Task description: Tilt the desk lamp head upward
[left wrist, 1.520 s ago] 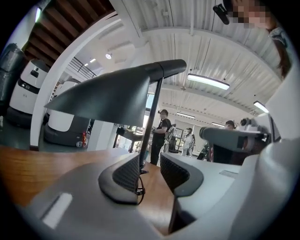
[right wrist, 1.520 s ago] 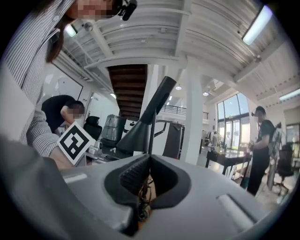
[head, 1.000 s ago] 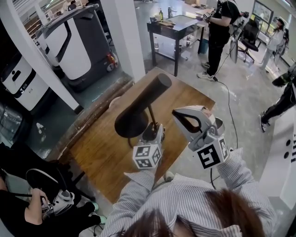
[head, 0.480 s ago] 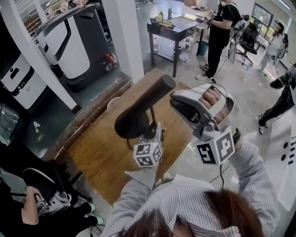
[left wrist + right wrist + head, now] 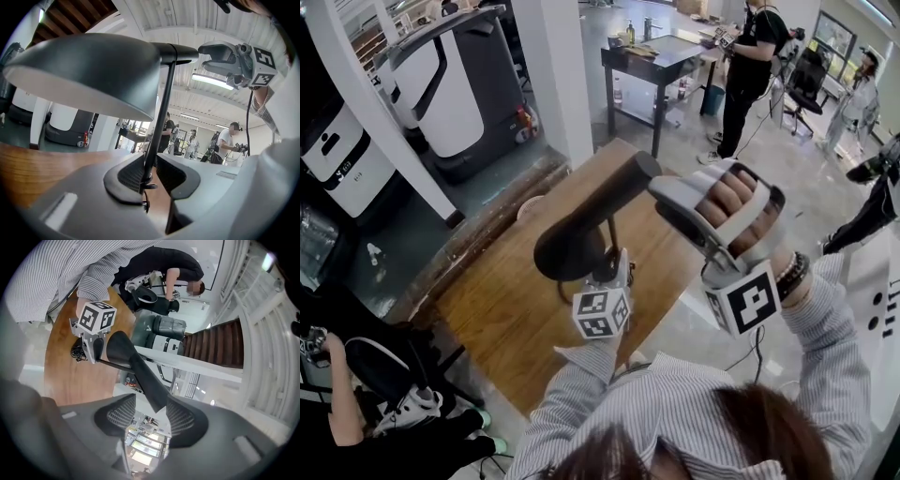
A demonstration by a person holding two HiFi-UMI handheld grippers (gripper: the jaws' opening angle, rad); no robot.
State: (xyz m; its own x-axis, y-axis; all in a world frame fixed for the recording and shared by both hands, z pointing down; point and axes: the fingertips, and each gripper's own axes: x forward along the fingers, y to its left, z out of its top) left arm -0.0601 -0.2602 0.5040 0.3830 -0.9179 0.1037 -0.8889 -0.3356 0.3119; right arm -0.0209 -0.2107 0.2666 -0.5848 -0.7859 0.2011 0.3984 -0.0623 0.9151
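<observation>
Lamp head [image 5: 138, 373] tail is flanked by right gripper [image 5: 146, 414] fingers, just opened; stem [image 5: 161, 112] is clamped by left gripper [image 5: 149, 176].

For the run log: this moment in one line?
left hand-held gripper: just closed on lamp stem | right hand-held gripper: jaws just opening, lamp head between

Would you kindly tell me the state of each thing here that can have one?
Lamp head: tilted, narrow end raised, wide mouth facing down.
Lamp stem: standing, clamped by the left gripper.
Left gripper: jaws have just been closing, shut on the lamp stem.
Right gripper: jaws have just been opening, apart around the lamp head's narrow end.
</observation>
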